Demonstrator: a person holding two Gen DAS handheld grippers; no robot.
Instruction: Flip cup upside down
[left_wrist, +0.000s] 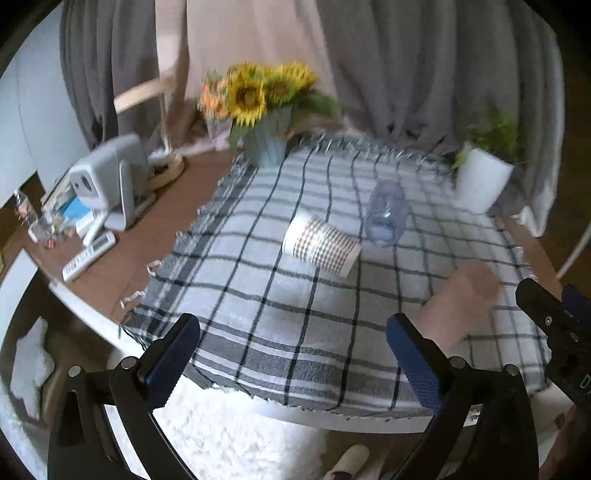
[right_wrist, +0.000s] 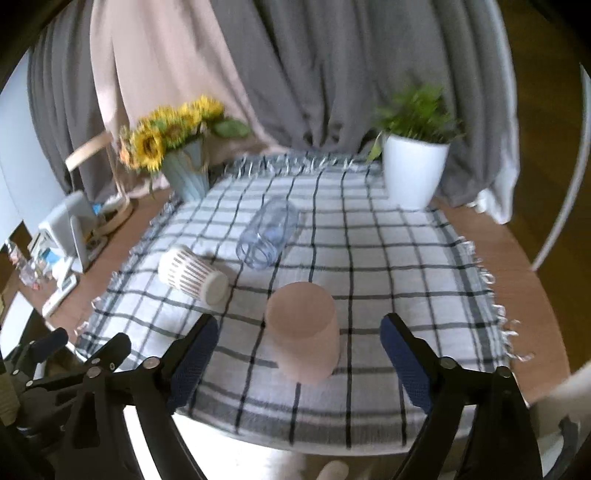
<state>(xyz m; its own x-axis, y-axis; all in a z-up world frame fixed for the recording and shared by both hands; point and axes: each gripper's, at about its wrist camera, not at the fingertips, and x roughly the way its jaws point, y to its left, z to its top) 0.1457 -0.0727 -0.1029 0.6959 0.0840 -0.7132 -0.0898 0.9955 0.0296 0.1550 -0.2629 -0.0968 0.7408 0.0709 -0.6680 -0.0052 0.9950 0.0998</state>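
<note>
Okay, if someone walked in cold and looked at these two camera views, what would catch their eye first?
Probably the pink cup, standing mouth-down on the checked tablecloth right between the open jaws of the right gripper. Behind it two more cups lie on their sides: a white patterned cup to the left and a clear plastic cup toward the middle. The sunflowers at the back left corner stand out brightly too.
</note>
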